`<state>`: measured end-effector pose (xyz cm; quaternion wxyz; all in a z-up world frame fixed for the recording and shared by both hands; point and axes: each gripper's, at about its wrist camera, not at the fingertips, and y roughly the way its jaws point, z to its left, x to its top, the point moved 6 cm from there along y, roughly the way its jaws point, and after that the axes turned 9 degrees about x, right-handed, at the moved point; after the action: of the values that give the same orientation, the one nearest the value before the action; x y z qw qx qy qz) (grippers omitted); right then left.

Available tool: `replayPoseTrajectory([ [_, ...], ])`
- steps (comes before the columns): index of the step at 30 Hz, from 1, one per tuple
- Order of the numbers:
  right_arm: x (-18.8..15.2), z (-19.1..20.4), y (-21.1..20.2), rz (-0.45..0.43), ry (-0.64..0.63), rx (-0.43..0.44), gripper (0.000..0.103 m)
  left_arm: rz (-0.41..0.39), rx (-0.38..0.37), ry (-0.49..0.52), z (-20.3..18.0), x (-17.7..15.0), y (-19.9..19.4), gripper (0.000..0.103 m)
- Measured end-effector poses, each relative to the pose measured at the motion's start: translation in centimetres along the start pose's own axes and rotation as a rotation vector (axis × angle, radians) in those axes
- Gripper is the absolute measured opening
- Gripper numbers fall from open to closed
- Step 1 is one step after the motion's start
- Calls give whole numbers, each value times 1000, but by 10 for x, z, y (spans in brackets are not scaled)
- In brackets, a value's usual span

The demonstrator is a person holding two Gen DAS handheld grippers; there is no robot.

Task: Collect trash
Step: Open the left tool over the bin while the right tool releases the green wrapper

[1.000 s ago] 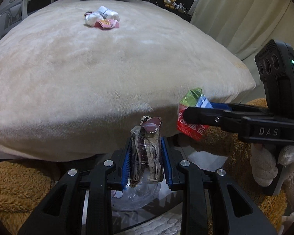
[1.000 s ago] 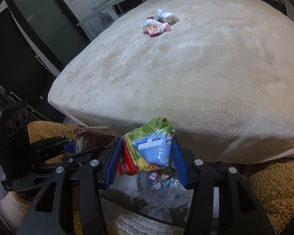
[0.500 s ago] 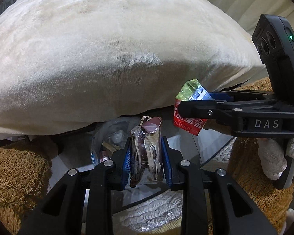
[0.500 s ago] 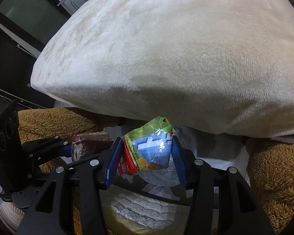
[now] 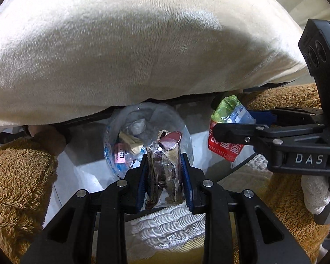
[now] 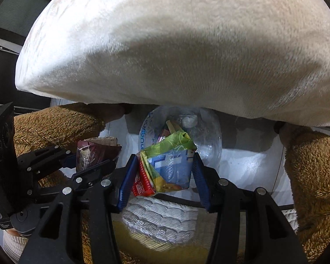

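Left wrist cam: left gripper (image 5: 164,171) clamped on brown wrapper (image 5: 165,165), right gripper (image 6: 162,176) pinching crumpled green/blue/red packet (image 6: 167,165), jaws only partly closed. Both pieces hang w/ grippers angled down over clear trash bag (image 5: 112,149) on floor, just below cream blanket (image 5: 132,44) edge.

Black two-finger grippers (image 5: 164,178) with blue ribbed pads (image 6: 127,181), silver screws and "DAS" lettering (image 5: 309,158); a white knit glove (image 5: 314,190) is worn.

The bed's cream blanket (image 5: 143,55) hides the far rim of the clear trash bag (image 5: 121,121); its small contents blur together.
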<state>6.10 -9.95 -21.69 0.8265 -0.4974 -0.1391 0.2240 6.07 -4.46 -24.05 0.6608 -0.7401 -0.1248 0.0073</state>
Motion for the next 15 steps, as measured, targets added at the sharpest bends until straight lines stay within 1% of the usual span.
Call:
replayPoseTrajectory([
  [3, 0, 1, 4, 8, -7, -16, 50, 17, 5, -8, 3, 0, 5, 27],
  [10, 0, -2, 5, 13, 6, -11, 51, 37, 10, -12, 6, -6, 6, 28],
  [15, 1, -6, 5, 4, 33, -1, 53, 48, 19, -19, 8, -8, 9, 28],
])
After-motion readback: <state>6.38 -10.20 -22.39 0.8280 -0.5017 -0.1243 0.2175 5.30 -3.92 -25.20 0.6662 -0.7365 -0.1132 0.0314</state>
